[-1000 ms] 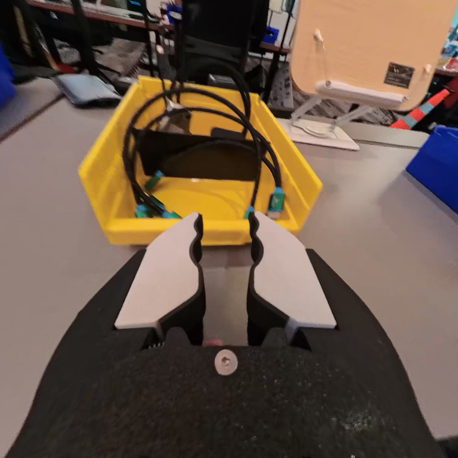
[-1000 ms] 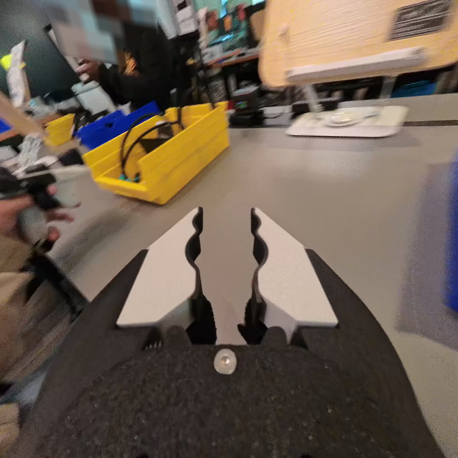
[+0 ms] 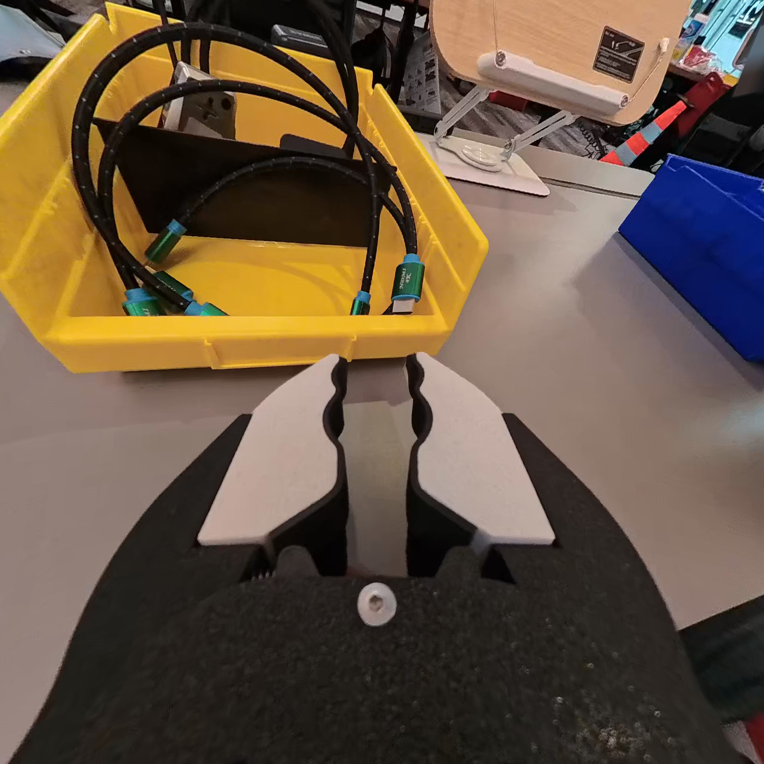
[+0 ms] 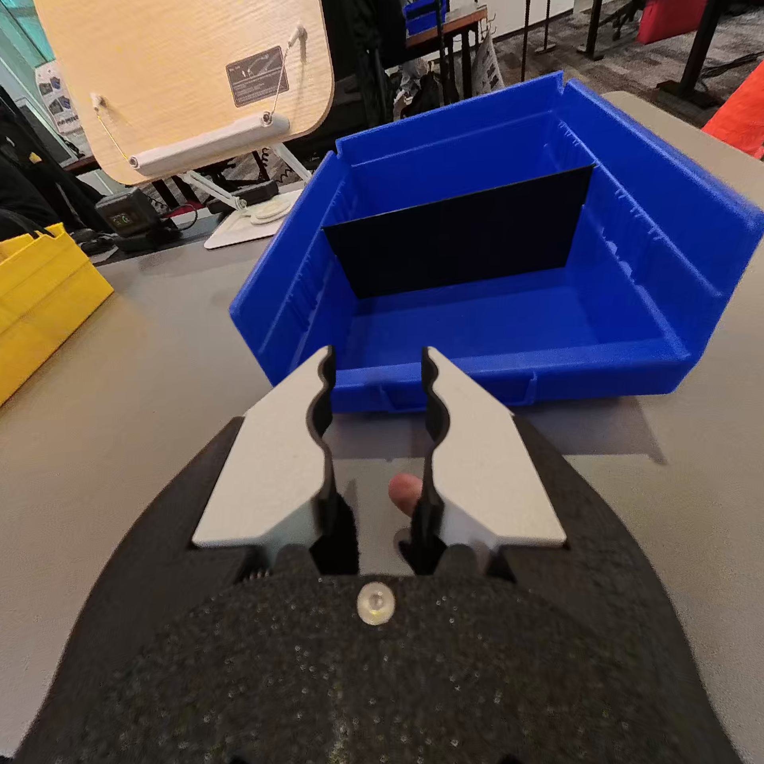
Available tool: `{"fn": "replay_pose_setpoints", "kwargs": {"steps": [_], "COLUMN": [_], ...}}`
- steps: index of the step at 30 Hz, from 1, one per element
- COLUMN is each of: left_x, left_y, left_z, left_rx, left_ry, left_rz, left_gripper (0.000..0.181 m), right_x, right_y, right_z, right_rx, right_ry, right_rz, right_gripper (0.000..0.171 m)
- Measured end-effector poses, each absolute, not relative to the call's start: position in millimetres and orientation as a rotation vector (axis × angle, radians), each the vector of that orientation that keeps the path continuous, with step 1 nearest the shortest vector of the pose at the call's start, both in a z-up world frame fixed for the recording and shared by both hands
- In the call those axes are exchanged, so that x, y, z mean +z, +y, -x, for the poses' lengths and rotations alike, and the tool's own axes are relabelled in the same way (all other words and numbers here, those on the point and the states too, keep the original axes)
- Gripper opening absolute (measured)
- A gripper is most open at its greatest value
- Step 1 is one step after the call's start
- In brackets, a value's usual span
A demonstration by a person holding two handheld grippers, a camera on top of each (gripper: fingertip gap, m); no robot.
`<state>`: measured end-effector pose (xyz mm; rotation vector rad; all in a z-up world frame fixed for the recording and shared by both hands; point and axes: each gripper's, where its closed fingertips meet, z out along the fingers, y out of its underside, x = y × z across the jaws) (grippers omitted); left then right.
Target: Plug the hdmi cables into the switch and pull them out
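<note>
A yellow bin (image 3: 248,343) holds several black braided HDMI cables (image 3: 372,173) with green and blue plugs (image 3: 407,283). A grey metal box (image 3: 202,107), perhaps the switch, leans behind the bin's black divider (image 3: 264,198). My left gripper (image 3: 374,364) is open and empty, just short of the bin's front wall. My right gripper (image 4: 377,357) is open and empty, in front of an empty blue bin (image 4: 516,372) with a black divider (image 4: 454,239). A fingertip (image 4: 405,494) shows between the right gripper's fingers low down.
A tilted wooden board on a white stand (image 3: 545,82) is behind the bins; it also shows in the right wrist view (image 4: 186,82). The blue bin (image 3: 703,248) sits right of the yellow bin. The yellow bin's corner (image 4: 41,289) shows in the right wrist view. Grey tabletop (image 3: 578,372) lies between them. My hands' fingertips stand some 55 cm from each other.
My left gripper has moved closer to the yellow bin. My right gripper has swung right, from facing the yellow bin to facing the blue bin.
</note>
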<state>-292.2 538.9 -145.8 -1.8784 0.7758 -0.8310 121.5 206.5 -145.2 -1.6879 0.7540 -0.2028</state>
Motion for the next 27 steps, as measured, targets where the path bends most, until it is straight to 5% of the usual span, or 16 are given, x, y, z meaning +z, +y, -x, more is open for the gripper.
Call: {"fn": "replay_pose_setpoints", "kwargs": {"steps": [18, 27], "left_x": [-156, -90], "left_y": [526, 598], "left_z": [275, 234], "left_rx": [-0.861, -0.932], "left_ry": [0.885, 0.717], "left_rz": [1.899, 1.938], "left_gripper": [0.039, 0.047], "right_x": [-142, -142], "right_y": [216, 216], "right_z": [-96, -92], "right_rx": [-0.137, -0.106], "right_ry": [0.692, 0.697], "right_rz": [1.694, 1.686], "right_gripper": [0.039, 0.039]}}
